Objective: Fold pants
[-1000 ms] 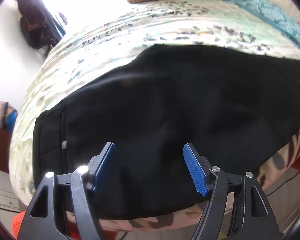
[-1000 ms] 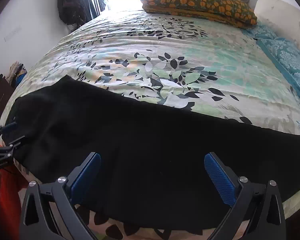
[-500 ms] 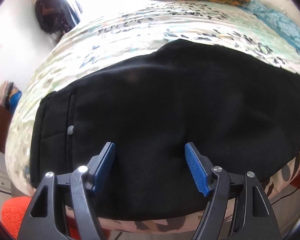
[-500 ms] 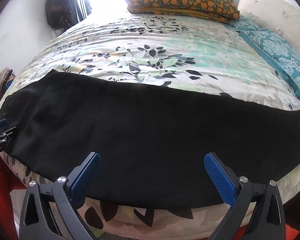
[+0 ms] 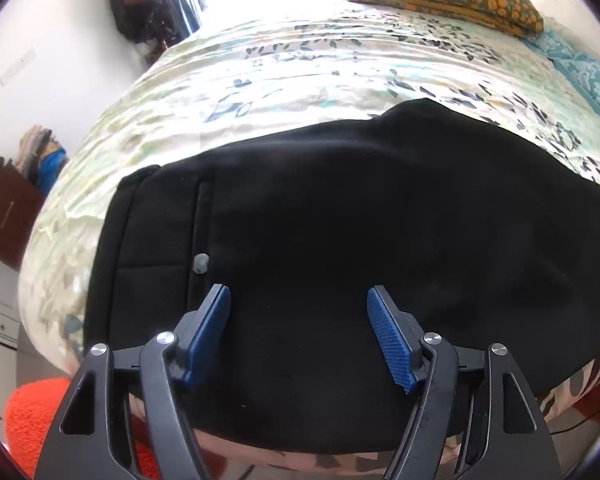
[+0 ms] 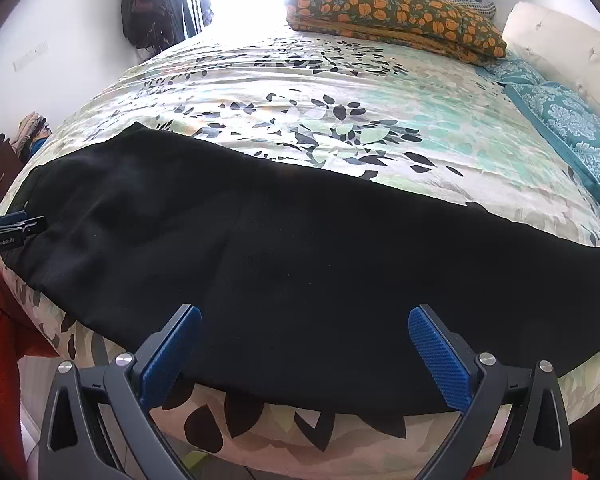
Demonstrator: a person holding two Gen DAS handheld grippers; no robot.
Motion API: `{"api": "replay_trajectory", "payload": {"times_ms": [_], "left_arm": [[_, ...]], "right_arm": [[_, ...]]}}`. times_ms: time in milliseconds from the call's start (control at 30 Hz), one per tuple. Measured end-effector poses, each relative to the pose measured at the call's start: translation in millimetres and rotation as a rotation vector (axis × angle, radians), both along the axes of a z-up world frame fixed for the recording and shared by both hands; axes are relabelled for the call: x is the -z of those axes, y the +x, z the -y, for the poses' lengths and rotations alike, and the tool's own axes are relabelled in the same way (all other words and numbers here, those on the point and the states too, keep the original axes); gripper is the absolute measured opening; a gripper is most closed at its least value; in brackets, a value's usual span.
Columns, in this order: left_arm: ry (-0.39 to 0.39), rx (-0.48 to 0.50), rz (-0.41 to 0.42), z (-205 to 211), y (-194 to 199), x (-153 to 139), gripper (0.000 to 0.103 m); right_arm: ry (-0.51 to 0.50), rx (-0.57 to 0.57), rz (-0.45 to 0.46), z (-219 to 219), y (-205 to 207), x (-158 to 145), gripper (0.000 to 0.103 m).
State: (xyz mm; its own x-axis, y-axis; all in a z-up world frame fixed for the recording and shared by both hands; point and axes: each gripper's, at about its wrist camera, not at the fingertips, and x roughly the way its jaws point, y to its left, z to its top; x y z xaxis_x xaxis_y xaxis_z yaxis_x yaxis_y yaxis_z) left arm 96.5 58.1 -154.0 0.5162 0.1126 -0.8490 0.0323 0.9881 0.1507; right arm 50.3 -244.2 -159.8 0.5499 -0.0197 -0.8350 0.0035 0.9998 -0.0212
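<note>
Black pants (image 6: 284,248) lie flat along the near edge of the bed, legs laid one on the other, waistband at the left and hems at the right. In the left wrist view the waistband end (image 5: 148,240) with a grey button (image 5: 201,263) lies in front of my left gripper (image 5: 298,300), which is open and empty above the cloth. My right gripper (image 6: 302,316) is open and empty over the middle of the legs. The left gripper also shows at the left edge of the right wrist view (image 6: 12,228).
The bed (image 6: 300,92) has a leaf-print sheet. A folded orange-flowered blanket (image 6: 396,16) and a teal pillow (image 6: 568,120) lie at the far end. An orange item (image 5: 32,420) is below the bed's near left corner. A brown cabinet (image 5: 4,216) stands at the left.
Both grippers have drawn back and risen from the pants, so more of the bed shows. The pants lie where they were. Both grippers stay open.
</note>
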Motion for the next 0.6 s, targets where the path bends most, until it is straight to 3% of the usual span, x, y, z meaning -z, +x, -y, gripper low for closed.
{"api": "replay_trajectory", "payload": {"times_ms": [100,233,367,467,600], "left_arm": [[-0.055,0.005,0.048,0,-5,-12,0.073],[0.047,-0.039,-0.017,-7,5,12,0.075],[0.007,-0.048,0.004,-8,4,0,0.073],[-0.087,0.018,0.056,11,-5,-23,0.073],[-0.172,0.225,0.09,70,-21,-40,0.074]], "right_arm": [[0.0,-0.003,0.007,0,0,-1,0.103],[-0.005,-0.026,0.013,-6,0,-1,0.103],[0.015,-0.04,0.011,-8,-1,-1,0.102],[0.08,0.015,0.035,12,-2,-14,0.102],[0.258,0.262,0.092,88,-12,-35,0.103]]}}
